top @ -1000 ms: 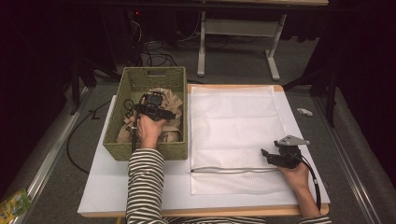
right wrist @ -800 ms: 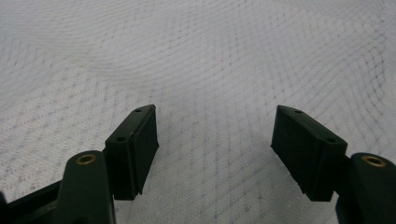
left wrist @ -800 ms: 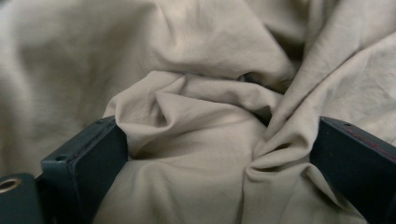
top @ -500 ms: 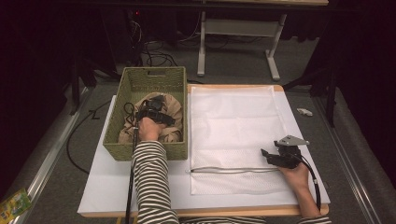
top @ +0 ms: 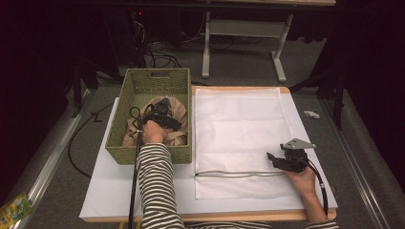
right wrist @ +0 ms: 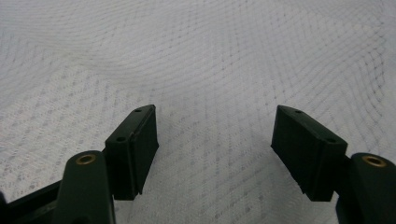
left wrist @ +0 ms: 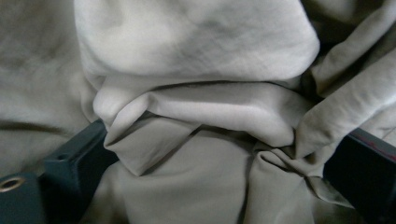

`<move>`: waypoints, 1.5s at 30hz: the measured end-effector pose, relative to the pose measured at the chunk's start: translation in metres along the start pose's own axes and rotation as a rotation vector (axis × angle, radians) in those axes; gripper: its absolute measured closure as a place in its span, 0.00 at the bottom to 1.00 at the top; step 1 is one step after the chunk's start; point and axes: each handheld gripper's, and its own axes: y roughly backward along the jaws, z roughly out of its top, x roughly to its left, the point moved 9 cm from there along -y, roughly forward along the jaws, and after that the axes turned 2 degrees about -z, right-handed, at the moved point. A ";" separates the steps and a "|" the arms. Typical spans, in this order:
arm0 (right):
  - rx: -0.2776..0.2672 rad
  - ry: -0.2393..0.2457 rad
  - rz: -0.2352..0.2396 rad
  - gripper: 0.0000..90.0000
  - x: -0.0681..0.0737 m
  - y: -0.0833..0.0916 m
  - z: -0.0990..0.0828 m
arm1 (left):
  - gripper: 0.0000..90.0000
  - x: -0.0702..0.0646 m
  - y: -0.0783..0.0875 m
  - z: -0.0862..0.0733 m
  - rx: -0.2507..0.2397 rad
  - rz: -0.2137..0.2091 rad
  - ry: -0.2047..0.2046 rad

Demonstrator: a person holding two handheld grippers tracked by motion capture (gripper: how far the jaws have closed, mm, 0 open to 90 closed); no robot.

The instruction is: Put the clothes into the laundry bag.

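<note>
the left gripper (top: 160, 114) is down in the basket (top: 157, 81), jaws spread around a fold of the beige cloth (left wrist: 196, 116) — close firmly on a thick bunch before lifting. the right gripper (top: 282, 160) rests open on the mesh bag (top: 239, 124) — it should pin the zipper (top: 239, 173) edge.

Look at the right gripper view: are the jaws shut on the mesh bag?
No, the right gripper has its jaws wide apart above the mesh bag.
</note>
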 end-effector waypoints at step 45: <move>0.001 0.008 -0.003 0.35 0.001 -0.001 0.000 | 0.86 -0.019 0.093 0.030 -0.396 -0.224 0.007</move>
